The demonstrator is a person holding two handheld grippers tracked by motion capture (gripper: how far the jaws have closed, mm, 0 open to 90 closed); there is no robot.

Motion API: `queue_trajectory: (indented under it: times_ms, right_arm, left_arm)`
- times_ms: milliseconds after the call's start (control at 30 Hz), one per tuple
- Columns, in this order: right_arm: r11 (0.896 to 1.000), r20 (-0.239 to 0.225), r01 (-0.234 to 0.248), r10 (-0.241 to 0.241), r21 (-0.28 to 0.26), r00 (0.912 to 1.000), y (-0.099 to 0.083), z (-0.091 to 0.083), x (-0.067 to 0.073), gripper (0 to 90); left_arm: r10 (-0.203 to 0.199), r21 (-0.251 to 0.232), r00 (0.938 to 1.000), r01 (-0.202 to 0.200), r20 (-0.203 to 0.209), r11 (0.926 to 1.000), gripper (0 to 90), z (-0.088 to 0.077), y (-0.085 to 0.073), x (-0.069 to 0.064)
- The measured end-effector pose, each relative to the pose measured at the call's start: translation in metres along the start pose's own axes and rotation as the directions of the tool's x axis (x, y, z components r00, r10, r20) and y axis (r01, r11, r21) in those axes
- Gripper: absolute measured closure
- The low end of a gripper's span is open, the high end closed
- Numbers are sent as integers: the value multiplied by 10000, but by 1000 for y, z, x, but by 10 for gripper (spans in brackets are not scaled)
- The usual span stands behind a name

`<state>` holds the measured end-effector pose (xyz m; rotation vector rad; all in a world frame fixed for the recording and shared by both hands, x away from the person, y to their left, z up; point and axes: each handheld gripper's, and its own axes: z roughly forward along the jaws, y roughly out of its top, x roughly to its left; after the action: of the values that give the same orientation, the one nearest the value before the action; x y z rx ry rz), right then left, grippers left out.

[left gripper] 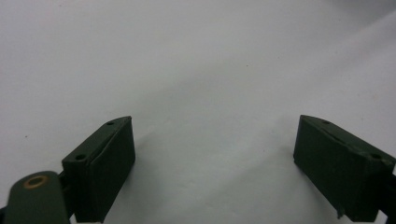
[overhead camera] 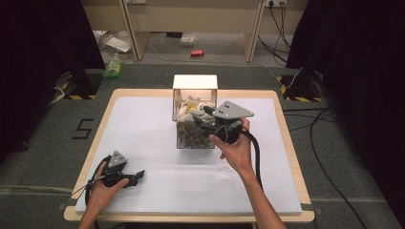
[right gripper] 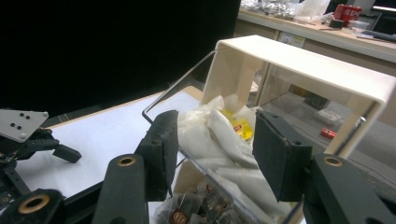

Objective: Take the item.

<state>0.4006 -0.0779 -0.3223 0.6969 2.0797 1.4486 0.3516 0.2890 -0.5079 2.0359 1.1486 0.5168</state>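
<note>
Left gripper (overhead camera: 138, 175) gapes low, right gripper (right gripper: 212, 154) half-open

Red can (overhead camera: 197, 53) on floor (overhead camera: 43, 143)

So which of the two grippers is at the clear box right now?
The right gripper, its jaws over the white packets in the clear box. The left gripper sits low on the table, apart.

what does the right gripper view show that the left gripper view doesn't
Right gripper view: the clear box with its cream lid up, white sachets between the right gripper jaws, not yet pinched, darker packets lower down, and the left gripper farther off. Left gripper view: the left gripper's own wide-open jaws with nothing between them. Both: the white table sheet.
</note>
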Motion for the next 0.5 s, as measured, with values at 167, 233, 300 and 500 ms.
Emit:
queue_trajectory:
  times_ms: [167, 233, 300, 500]
  right_arm:
    - [9997, -26, 168, -167, 194, 9999, 6, 8, 1, 517]
    - [9991, -49, 135, -133, 389, 9999, 8, 16, 0, 529]
    - [9990, -90, 115, -111, 434, 9999, 9, 20, -1, 542]
    - [9980, -126, 139, -131, 623, 9998, 9, 29, -3, 596]
  left_arm:
    - [-1, 1, 10000, 1, -2, 10000, 120, 0, 0, 0]
    - [-2, 1, 10000, 2, -1, 10000, 121, 0, 0, 0]
    - [-1, 0, 10000, 1, -3, 10000, 121, 0, 0, 0]
    - [2, -1, 10000, -2, -4, 10000, 121, 0, 0, 0]
